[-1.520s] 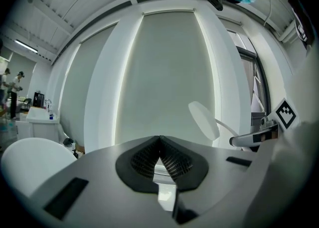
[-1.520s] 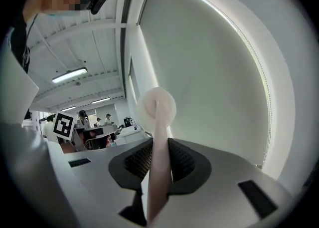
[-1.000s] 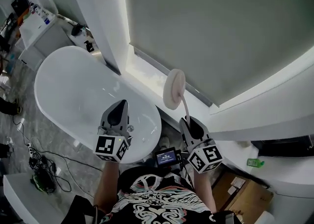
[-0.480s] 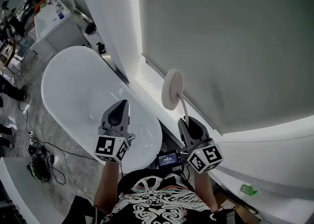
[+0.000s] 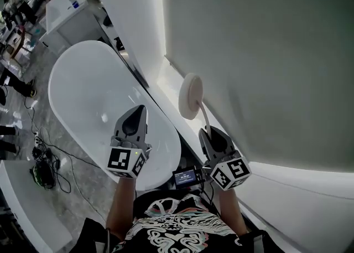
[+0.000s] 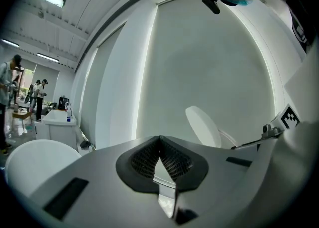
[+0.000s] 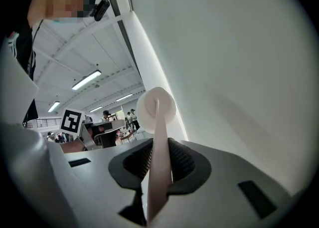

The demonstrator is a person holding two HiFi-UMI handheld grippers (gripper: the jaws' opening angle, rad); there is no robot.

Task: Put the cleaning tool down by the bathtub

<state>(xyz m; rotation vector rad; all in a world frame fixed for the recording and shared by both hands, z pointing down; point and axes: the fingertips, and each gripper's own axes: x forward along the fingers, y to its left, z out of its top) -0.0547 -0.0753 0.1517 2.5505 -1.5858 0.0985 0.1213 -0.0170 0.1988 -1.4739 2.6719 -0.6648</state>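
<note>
The cleaning tool (image 5: 191, 96) is a white round pad on a thin pale handle. My right gripper (image 5: 211, 134) is shut on that handle, and the pad stands up above it, in front of the grey window blind. In the right gripper view the cleaning tool's handle (image 7: 158, 172) runs up between the two pads to the round head (image 7: 156, 109). My left gripper (image 5: 134, 123) hovers over the near end of the white oval bathtub (image 5: 94, 94); its jaws are shut with nothing between them (image 6: 160, 147). In the left gripper view the tool's pad (image 6: 202, 126) shows to the right.
A white window ledge (image 5: 166, 88) runs along the tub's right side below the blind. A white cabinet (image 5: 66, 11) with bottles stands past the tub's far end. Cables (image 5: 44, 171) lie on the grey floor left of the tub. People stand far off at the top left.
The head view has swung, so the tub and ledge sit a little differently in frame. Both grippers keep their places relative to each other; the tool stays held upright.
</note>
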